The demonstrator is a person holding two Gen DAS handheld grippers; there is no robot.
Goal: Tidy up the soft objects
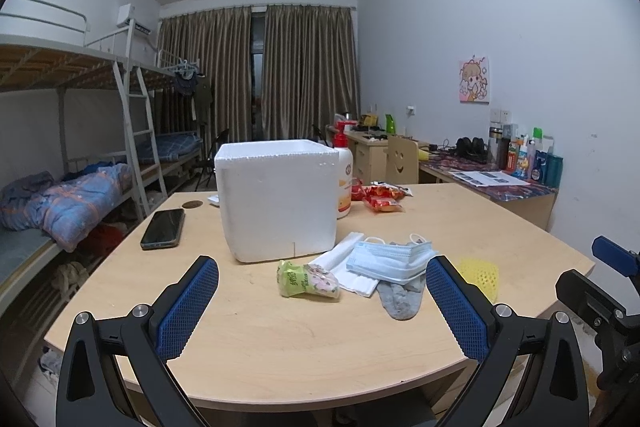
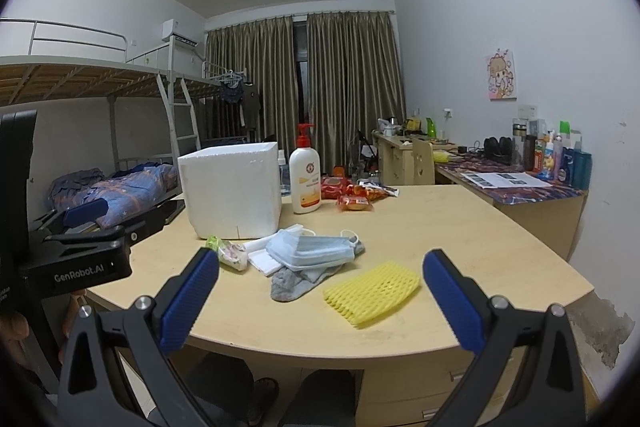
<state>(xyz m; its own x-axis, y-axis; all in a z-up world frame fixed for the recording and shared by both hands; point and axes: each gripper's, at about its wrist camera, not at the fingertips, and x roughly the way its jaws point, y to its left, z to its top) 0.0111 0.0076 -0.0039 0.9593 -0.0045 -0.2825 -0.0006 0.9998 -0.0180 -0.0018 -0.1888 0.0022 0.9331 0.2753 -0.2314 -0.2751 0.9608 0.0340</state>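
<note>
The soft things lie in a small heap near the front of the table (image 2: 460, 227): blue masks (image 2: 316, 249) on top of a grey sock (image 2: 288, 285) and white tissue (image 2: 266, 261), with a green packet (image 1: 306, 279) touching at the left. A yellow foam net (image 2: 372, 293) lies apart at the right. Just behind the heap stands a white foam box (image 1: 276, 199), and a lotion bottle (image 2: 305, 179) is beside it. My left gripper (image 1: 322, 301) and right gripper (image 2: 320, 297) both hover with fingers spread wide, holding nothing. A phone (image 1: 163, 229) lies far left.

Bare table (image 2: 460, 227) right of foam box (image 2: 232, 191)
</note>
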